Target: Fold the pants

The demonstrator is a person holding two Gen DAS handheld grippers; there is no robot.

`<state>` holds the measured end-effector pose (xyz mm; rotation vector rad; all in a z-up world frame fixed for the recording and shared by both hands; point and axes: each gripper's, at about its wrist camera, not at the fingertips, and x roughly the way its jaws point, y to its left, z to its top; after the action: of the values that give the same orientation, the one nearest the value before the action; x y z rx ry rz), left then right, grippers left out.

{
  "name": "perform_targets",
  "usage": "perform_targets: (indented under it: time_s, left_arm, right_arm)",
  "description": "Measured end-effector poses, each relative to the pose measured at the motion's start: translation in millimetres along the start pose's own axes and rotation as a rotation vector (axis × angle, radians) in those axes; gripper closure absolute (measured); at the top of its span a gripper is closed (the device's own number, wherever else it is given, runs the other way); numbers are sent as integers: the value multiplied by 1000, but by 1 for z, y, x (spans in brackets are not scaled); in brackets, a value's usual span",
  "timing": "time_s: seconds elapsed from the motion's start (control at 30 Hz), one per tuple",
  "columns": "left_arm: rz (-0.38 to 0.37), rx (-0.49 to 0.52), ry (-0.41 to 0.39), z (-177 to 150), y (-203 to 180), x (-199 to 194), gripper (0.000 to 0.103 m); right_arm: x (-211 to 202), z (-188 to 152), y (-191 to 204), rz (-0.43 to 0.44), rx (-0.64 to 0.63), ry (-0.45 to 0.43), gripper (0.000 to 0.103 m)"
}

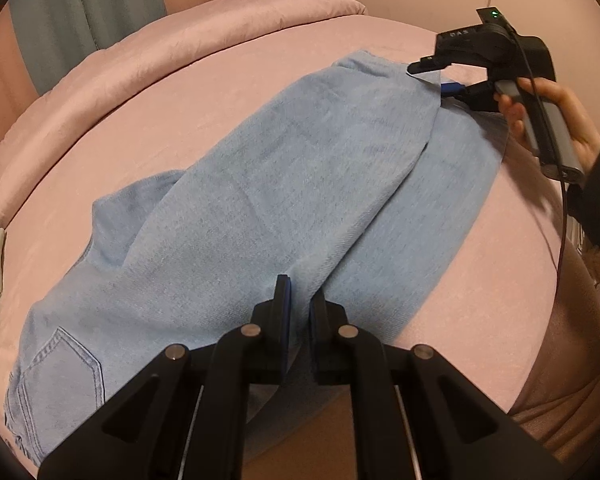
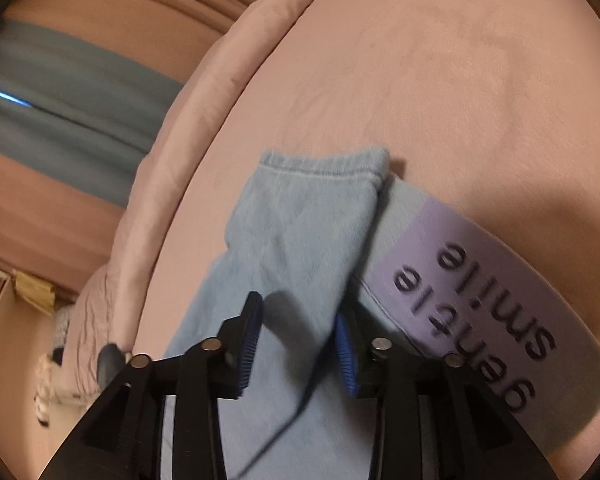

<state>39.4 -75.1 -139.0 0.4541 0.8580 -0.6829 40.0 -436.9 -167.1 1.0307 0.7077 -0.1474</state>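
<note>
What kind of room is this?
Most likely a bedroom. The light blue jeans lie on a wide soft surface under a pink sheet, a rolled pink quilt runs along its far edge, and grey-green curtains hang behind it.

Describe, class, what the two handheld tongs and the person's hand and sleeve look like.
Both tongs, left and right, are black, with angular linkage arms, silver round pivot pins and ribbed blue pads. The left view shows the right unit's black camera block with a green light, a thin black cable, a grey handle, the bare hand and a dark sleeve cuff.
</note>
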Motion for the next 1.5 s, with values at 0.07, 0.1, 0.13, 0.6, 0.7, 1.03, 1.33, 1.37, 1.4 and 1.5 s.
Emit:
perform_targets:
  time_s: [0.07,0.1,0.13,0.6,0.7,1.03,1.33,1.37,1.4,1.5]
  left_arm:
    - [0,-7,4,2,1,1,94]
    - [2,-10,5,2,1,1,94]
    - [2,-14,5,2,0,1,94]
    - [-52,-154,-107,7,18,-28,99]
    - [-91,-152,-169,6,19,-53,99]
    - [-84,54,-72,-20,-15,-41,98]
    - [-95,-5,-113,-17,5,-56,98]
    - [-91,0,-106,-17,3,-54,97]
    - [-83,12,-86,-19,1,-50,96]
    - [-58,60,-24,-21,-10,-35,95]
  right_arm:
    - [5,1,4,-19,8,-5,66]
    - [6,3,5,-19,8,-9,66]
    - [8,4,7,-22,-9,-10,66]
    - [-45,6,12,176,-98,-116,98]
    - [-72,3,14,204,-112,-133,98]
    - [-67,-44,-38,28,-48,-49,98]
    - [-62,-41,-37,60,-64,-16,98]
    - [-60,-40,-38,56,-66,-9,98]
    - [-54,-40,-40,42,-69,11,98]
    - [-49,-38,-53,80,-19,27,99]
